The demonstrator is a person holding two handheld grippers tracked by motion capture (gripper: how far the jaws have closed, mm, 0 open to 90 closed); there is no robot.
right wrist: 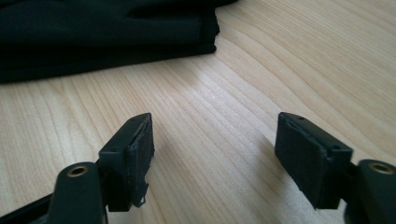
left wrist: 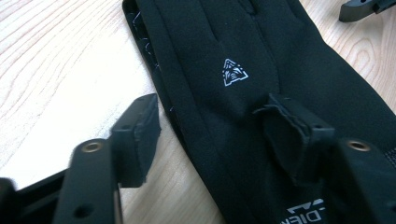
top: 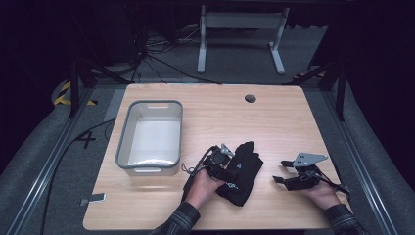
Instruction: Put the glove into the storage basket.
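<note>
Gloves point(top: 243, 169) stacked flat on table point(top: 274, 117) right of empty bin point(top: 149, 105), not yet binned; left gripper point(left wrist: 212, 133) agape astride one edge, unclamped; right gripper point(right wrist: 215, 158) agape, empty, nearby.

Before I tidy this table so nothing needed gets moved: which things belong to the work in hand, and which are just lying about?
In the job:
- black gloves, stacked, under the left gripper, jaws open astride one edge
- right gripper, open over bare table
- grey bin, probably where they go

Lying about:
- small grey object at the table's near left corner
- white desk frame behind
</note>
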